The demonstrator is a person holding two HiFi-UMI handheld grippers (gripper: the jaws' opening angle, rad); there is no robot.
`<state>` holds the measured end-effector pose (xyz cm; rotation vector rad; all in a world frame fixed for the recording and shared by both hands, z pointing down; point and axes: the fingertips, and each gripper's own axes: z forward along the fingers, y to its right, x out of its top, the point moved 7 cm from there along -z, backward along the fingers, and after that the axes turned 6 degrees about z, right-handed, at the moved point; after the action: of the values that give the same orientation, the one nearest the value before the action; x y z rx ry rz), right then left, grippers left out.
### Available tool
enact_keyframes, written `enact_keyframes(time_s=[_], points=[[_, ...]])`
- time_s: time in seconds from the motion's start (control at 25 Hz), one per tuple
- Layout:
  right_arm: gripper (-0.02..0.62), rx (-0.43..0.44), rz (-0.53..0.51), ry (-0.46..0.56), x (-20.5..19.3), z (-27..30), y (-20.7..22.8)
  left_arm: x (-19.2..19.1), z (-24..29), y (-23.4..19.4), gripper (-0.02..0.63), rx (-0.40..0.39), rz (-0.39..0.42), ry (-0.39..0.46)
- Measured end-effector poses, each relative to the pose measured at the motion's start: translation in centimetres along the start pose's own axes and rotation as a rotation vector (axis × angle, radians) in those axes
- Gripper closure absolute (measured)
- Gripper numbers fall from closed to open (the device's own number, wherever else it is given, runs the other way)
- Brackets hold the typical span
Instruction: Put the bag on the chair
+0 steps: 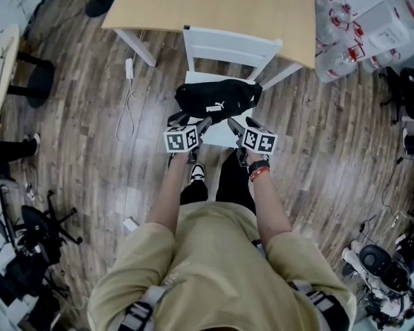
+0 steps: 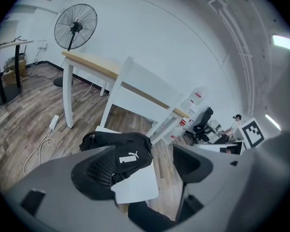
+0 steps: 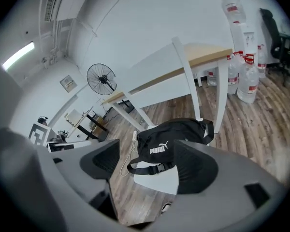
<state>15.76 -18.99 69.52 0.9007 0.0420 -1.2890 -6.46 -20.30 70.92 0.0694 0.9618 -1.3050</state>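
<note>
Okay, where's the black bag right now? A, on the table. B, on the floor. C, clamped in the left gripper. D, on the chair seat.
D: the bag lies on the seat of the white chair, and the left gripper and right gripper are both open and off it.

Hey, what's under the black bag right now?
The bag lies on the white chair, on its seat, whose front part shows bare. The part of the seat beneath the bag is covered and cannot be seen.
</note>
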Motion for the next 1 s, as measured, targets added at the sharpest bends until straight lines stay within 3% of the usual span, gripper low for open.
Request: enact_keyframes(time_s=[0.32, 0.52, 0.64, 0.76, 1.0], points=[[0.232, -0.008, -0.027, 0.101, 0.7, -6.0, -2.5, 2.1, -5.1, 4.4, 0.282, 0.013, 0.146, 0.055], [0.256, -0.043, -0.154, 0.183, 1.3, -9.1, -5.5, 3.3, -7.3, 5.4, 0.321, -0.002, 0.251, 0.069], [0.279, -0.053, -0.208, 0.248, 2.0, -11.1, -7.0, 4.8, -8.9, 6.5, 0.342, -0.007, 0.282, 0.114], [0.316, -0.035, -0.193, 0.321, 2.6, -13.1, -8.1, 6.0, -10.6, 7.6, 0.345, 0.006, 0.331, 0.151], [0.374, -0.024, -0.261, 0.424, 4.8, -16.5, -11.0, 9.4, -14.5, 9.6, 0.421, 0.017, 0.366, 0.294]])
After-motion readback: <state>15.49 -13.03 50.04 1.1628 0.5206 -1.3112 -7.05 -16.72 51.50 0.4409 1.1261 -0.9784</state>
